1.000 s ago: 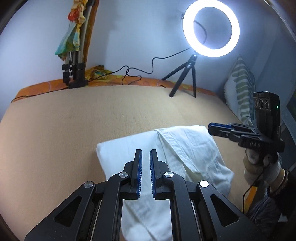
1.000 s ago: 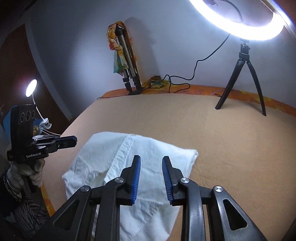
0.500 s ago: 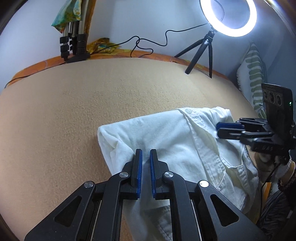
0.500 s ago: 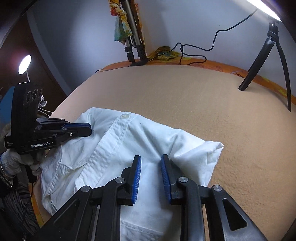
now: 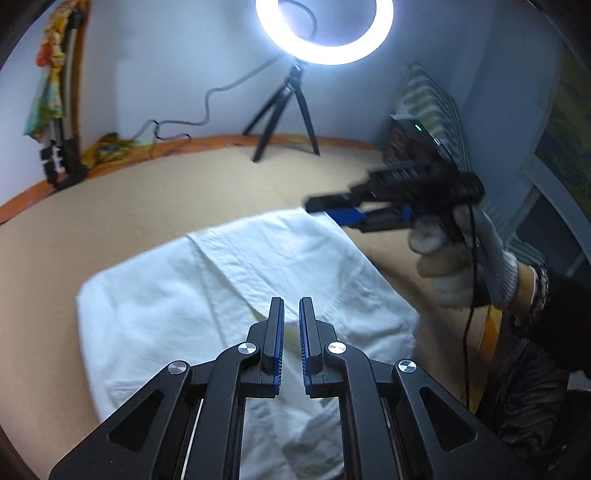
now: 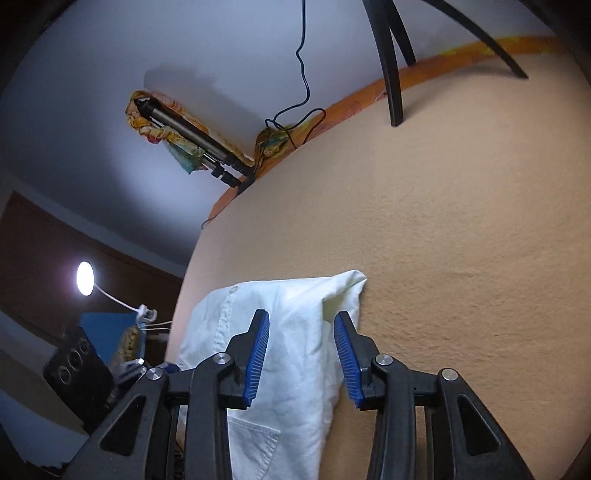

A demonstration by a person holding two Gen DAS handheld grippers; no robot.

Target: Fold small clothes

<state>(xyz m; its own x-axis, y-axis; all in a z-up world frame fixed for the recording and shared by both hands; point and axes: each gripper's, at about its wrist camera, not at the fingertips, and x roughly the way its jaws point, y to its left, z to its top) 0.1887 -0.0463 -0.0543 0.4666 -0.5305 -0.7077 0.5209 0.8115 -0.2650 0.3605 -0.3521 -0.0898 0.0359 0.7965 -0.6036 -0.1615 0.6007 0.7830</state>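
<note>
A small white shirt [image 5: 207,295] lies partly folded on the tan bed cover [image 5: 129,206]. It also shows in the right wrist view [image 6: 295,332]. My left gripper [image 5: 291,314] hovers over the shirt's middle, its jaws a narrow gap apart with nothing between them. My right gripper [image 6: 301,325] is open with a raised fold of the shirt between its pads, at the shirt's far right edge. In the left wrist view the right gripper [image 5: 332,208] is at the shirt's far corner, held by a gloved hand [image 5: 465,266].
A ring light [image 5: 325,33] on a black tripod [image 5: 288,110] stands at the back of the bed. A folded tripod [image 5: 59,147] with a colourful cloth stands back left. A striped pillow [image 5: 436,110] leans at the right. A small lamp [image 6: 85,278] glows left.
My right gripper has opened wider and tilted, moving toward the shirt's far right edge. My left gripper has moved right across the shirt and stays nearly closed and empty.
</note>
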